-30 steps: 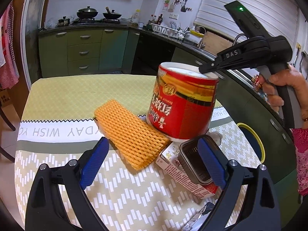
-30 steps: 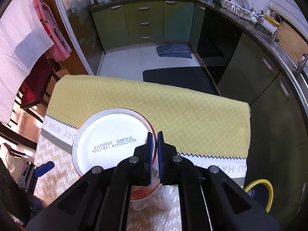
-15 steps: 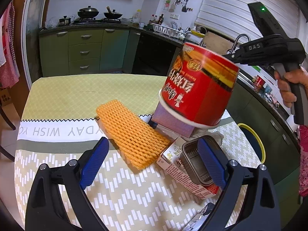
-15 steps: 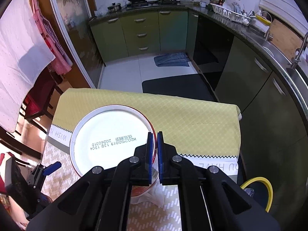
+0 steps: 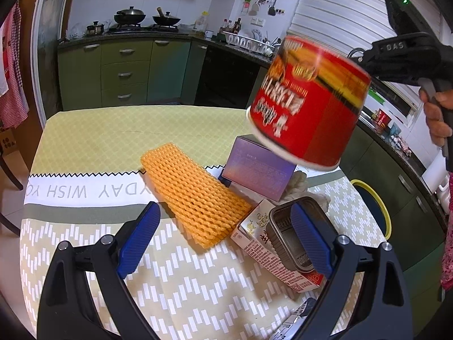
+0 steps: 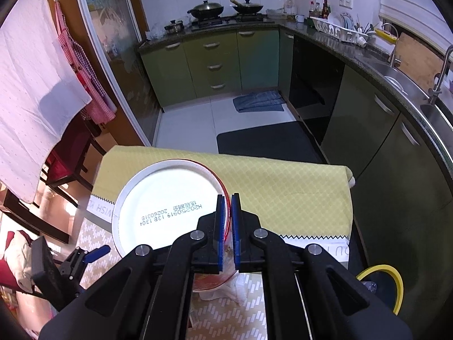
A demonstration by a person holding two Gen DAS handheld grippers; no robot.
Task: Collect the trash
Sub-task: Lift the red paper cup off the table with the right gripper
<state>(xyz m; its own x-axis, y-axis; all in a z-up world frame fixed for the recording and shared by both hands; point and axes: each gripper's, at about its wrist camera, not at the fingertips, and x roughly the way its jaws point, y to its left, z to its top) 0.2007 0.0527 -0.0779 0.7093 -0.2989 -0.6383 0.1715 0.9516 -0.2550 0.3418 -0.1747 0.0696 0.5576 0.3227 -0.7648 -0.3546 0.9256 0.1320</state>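
Nearest, the left tongs [image 5: 223, 238] gape empty over the tabletop [image 5: 85, 147], its patterned cloth carrying a metal tray [image 5: 286, 226] on a carton [image 5: 271, 255], ridged orange foam net [image 5: 195, 195], crumpled tissue [image 5: 300, 182] and a purple box [image 5: 254, 170]. The right tongs [image 6: 227, 226] pinch the rim of the upturned red noodle cup [image 5: 308, 104], now tilted and lifted clear of the tabletop it stood on a second ago, uncovering the box. A yellow-rimmed bin [image 5: 373, 206] waits beyond.

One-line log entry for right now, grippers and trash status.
right gripper: shut on red noodle cup rim, cup airborne, upside down | left gripper: open, empty | foam net, purple box, carton: on table
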